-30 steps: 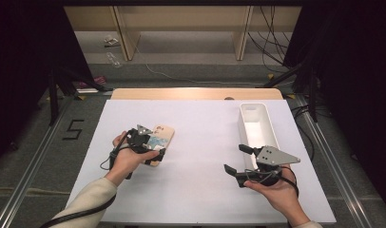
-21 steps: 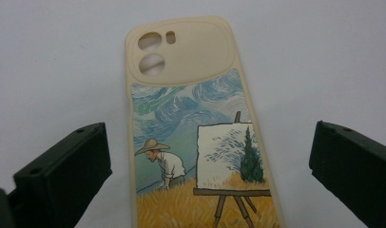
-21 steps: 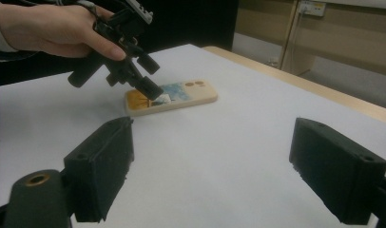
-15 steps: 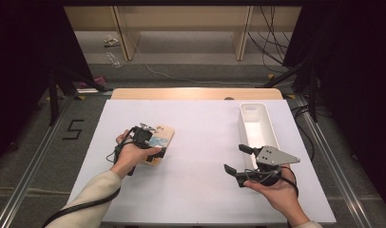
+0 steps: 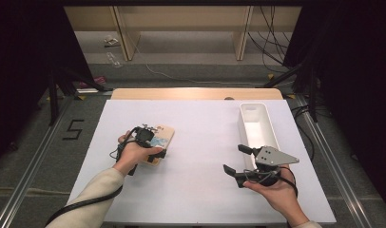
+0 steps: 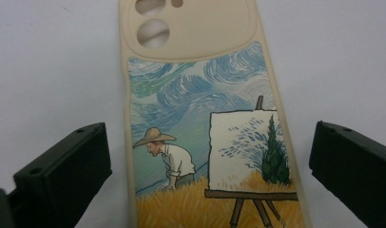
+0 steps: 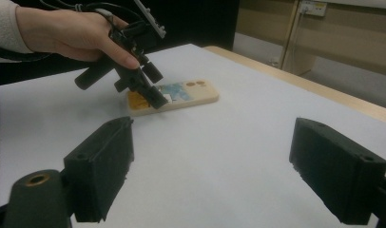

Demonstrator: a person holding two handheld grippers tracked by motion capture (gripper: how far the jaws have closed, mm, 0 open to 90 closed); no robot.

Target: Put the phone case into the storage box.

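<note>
A beige phone case (image 6: 200, 118) printed with a painter and an easel lies flat on the white table. My left gripper (image 6: 211, 137) hangs just over its lower half. The jaws stand one on each side of the case, with a thin gap at each edge, so the gripper is open. From above, the left gripper (image 5: 150, 142) covers the near end of the phone case (image 5: 163, 134). My right gripper (image 5: 234, 158) is held above the table at the right, open, with nothing between its jaws. The right gripper view looks past its own wide jaws to the left gripper (image 7: 148, 92) over the case (image 7: 191, 95).
A long white bin (image 5: 255, 126) stands at the right, just beyond the right gripper. The white table top (image 5: 200, 180) ends in a wooden strip (image 5: 196, 93) at the far side. Cables trail from both grippers toward the near edge.
The left hand has shifted slightly over the phone case. The right hand and its gripper have kept still.
</note>
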